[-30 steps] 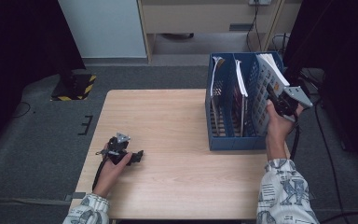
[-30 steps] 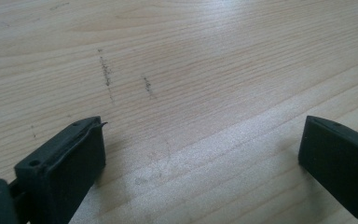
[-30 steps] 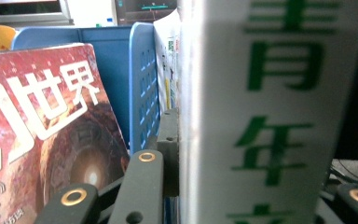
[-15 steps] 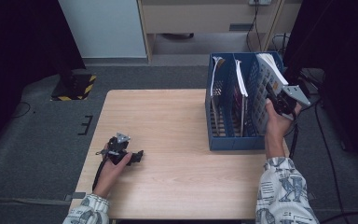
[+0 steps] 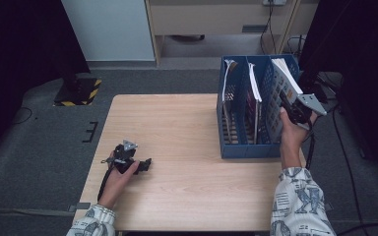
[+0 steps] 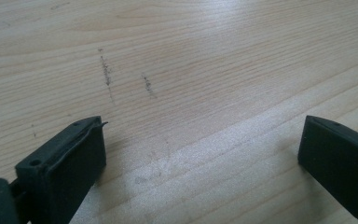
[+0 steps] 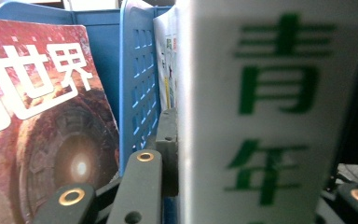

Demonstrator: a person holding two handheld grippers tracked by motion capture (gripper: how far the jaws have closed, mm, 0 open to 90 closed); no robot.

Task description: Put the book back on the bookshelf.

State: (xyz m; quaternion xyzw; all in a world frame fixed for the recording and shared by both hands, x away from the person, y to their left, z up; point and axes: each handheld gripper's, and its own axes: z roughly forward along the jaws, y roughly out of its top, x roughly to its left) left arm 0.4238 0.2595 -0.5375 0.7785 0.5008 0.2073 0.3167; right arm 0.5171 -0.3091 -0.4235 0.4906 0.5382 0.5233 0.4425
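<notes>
The white magazine (image 7: 256, 116) stands in the rightmost slot of the blue rack (image 5: 248, 147) at the table's (image 5: 187, 123) right side — the right gripper (image 5: 295, 105) is clamped on its spine. A red magazine (image 7: 37, 121) leans one slot over. Well apart, the left gripper (image 5: 145, 163) rests on bare wood, jaws wide apart

Light wooden table (image 5: 187, 128) with a few faint dark scuff marks (image 6: 106, 72) on the top. Grey carpet (image 5: 39, 142) all round it. A black-and-yellow striped floor base (image 5: 78, 92) sits off the far left corner, pale cabinet panel (image 5: 109, 29) behind, and some black cables (image 5: 347, 147) trail down the right side.
</notes>
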